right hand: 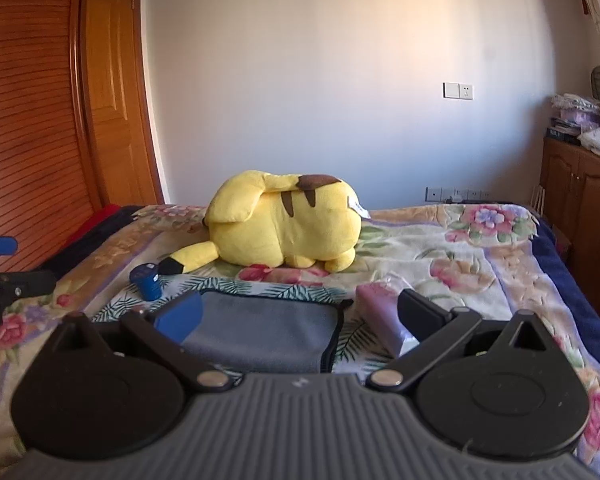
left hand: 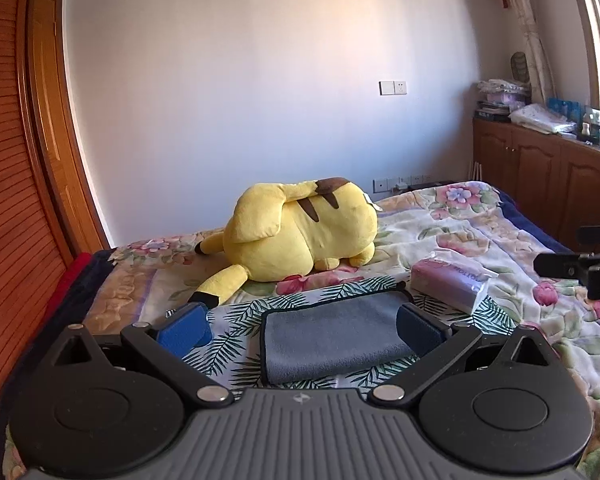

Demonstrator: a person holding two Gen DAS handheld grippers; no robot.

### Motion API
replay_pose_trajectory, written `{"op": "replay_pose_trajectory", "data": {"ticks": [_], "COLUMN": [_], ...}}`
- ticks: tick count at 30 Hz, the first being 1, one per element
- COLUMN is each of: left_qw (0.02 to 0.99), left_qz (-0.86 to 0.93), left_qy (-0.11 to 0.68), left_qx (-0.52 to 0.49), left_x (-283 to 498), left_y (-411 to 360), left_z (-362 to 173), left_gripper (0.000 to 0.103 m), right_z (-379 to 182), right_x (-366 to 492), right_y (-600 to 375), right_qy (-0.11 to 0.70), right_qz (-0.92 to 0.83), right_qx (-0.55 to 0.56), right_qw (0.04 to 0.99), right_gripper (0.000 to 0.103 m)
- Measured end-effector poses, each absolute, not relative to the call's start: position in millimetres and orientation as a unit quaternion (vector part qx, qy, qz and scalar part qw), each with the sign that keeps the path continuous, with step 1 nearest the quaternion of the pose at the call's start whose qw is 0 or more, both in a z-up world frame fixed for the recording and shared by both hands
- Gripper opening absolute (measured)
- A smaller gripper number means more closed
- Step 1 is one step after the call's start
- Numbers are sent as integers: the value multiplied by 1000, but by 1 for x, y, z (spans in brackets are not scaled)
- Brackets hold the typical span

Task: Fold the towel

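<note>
**Grey towel lies folded on the bed**

One grey towel (left hand: 334,336), dark-edged, lies folded flat on a leaf-print cloth (left hand: 236,312) on the flowered bedspread (left hand: 460,216). The left gripper (left hand: 300,326) and right gripper (right hand: 296,316) both hover over it, fingers spread, holding nothing. Beyond it lie one yellow plush toy (left hand: 300,232), one tissue pack (left hand: 450,280) and one blue cup (right hand: 148,282).

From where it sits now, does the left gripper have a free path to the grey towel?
Probably yes. The left gripper is open, and the grey towel lies flat between its fingers with nothing in front. The tissue pack sits off to the side.
</note>
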State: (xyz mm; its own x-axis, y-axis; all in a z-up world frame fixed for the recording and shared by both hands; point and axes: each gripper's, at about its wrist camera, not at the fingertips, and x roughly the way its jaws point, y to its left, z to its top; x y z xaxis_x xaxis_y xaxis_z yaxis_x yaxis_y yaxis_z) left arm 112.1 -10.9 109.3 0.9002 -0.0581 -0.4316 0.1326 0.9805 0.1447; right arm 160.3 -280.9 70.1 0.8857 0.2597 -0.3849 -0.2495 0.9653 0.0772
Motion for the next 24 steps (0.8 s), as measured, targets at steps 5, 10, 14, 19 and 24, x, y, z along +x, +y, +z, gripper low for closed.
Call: {"op": "replay_pose_trajectory", "data": {"ticks": [5,10,14,19,24], "left_qw": [970,969,968,966,964], "left_qz": [-49,-56,-56,-54,-50], "left_qy": [226,227,236,242,251], "left_qx": [80,74,62,79,71], "left_x": [96,81,73,66,62], "left_y": [-8,-8,-7,-8,-4], "left_z": [108,98,86,72,59], "left_gripper": [103,103,103,103,103], "right_z": [65,60,54,50,41], "right_x": [139,124,114,105,100], "right_y": [-275,-270,-266,-260,-258], "right_qy": [201,201,201,201,206], "right_qz": [135,139,141,146,147], "right_qx": [8,10,7,-5,-4], "right_qw": [970,970,969,969,968], "right_gripper": [103,103,103,103,103]}}
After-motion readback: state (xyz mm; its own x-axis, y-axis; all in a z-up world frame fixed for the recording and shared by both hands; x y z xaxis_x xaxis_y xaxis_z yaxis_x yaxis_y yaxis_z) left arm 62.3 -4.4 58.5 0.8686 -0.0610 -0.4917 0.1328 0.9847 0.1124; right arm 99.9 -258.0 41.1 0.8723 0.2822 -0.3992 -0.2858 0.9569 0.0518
